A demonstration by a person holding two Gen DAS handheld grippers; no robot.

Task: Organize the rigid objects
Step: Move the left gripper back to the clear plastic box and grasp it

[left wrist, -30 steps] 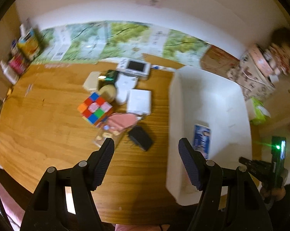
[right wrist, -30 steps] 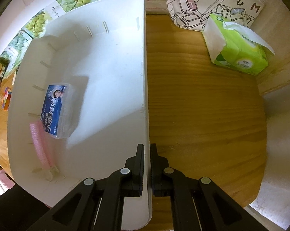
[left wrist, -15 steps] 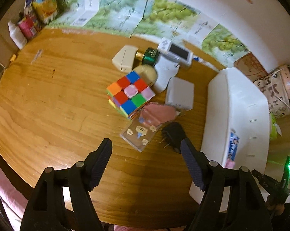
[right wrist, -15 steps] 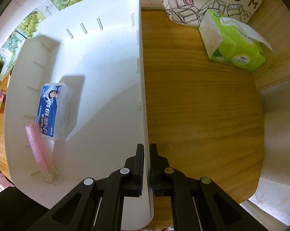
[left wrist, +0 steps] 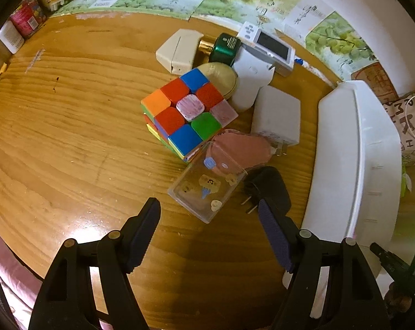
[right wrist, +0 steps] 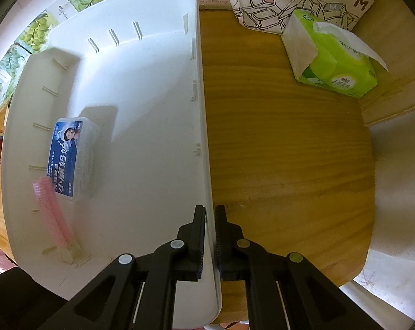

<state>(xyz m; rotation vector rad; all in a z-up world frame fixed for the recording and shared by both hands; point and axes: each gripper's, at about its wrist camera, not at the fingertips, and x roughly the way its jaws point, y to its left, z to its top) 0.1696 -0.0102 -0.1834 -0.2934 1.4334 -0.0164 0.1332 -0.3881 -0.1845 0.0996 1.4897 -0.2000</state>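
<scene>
While the white bin (right wrist: 152,110) is pinned at its right wall by the right gripper (right wrist: 210,236), jaws clamped on that rim, a pick is being lined up. The left gripper (left wrist: 207,233) is held wide and empty over the table (left wrist: 70,137), just short of the clear case (left wrist: 204,189) and black plug (left wrist: 268,189). Next, one item must be straddled squarely before closing; the clutter is touching, so neighbours could get nudged.

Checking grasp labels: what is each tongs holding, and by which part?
Right tongs are shut on the white bin, clamping its side wall at the rim. Left tongs are open, holding nothing.
</scene>
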